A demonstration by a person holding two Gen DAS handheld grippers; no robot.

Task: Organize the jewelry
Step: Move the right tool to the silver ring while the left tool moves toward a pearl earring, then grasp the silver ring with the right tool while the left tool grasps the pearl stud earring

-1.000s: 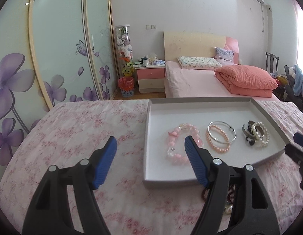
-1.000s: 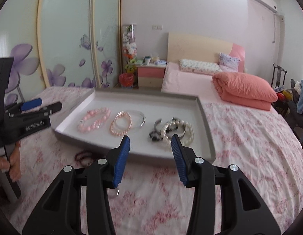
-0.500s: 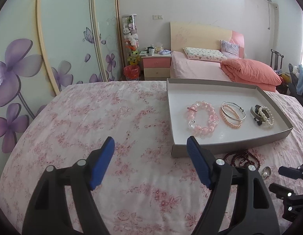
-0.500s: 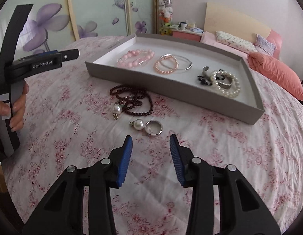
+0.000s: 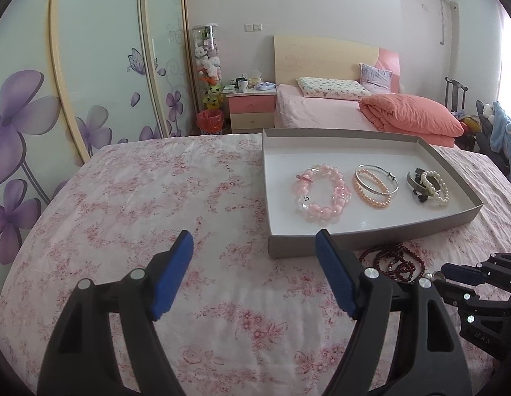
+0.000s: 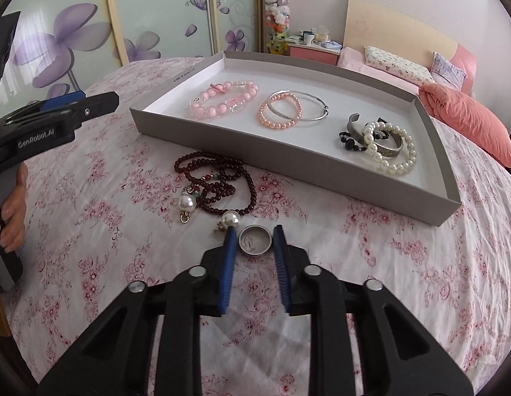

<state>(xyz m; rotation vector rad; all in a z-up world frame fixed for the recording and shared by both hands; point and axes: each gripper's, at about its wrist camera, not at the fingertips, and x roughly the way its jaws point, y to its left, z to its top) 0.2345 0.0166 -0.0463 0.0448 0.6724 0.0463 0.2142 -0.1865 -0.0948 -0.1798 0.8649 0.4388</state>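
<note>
Right now my right claw sits low over the flowered bedspread with the silver ring lying flat between its blue fingers. Its jaws have just been closing around the ring; both pads stand just beside the rim, but I cannot tell that they press on it, so I read it as not yet gripped. A pearl earring lies touching the tip of the finger on the picture's left, and a second pearl pendant rests by the coiled dark red bead necklace, which sits just in front of the grey tray.

Inside the tray I see a pink bead bracelet toward the picture's left, a peach pearl bracelet overlapped by a thin silver bangle in the middle, and a white pearl bracelet with a metal cuff and black beads toward the picture's right.

My left claw is released, jaws wide apart with nothing between them, hovering over bare bedspread near the tray's near corner. A hand grips its handle at the left edge of the right wrist view.
</note>
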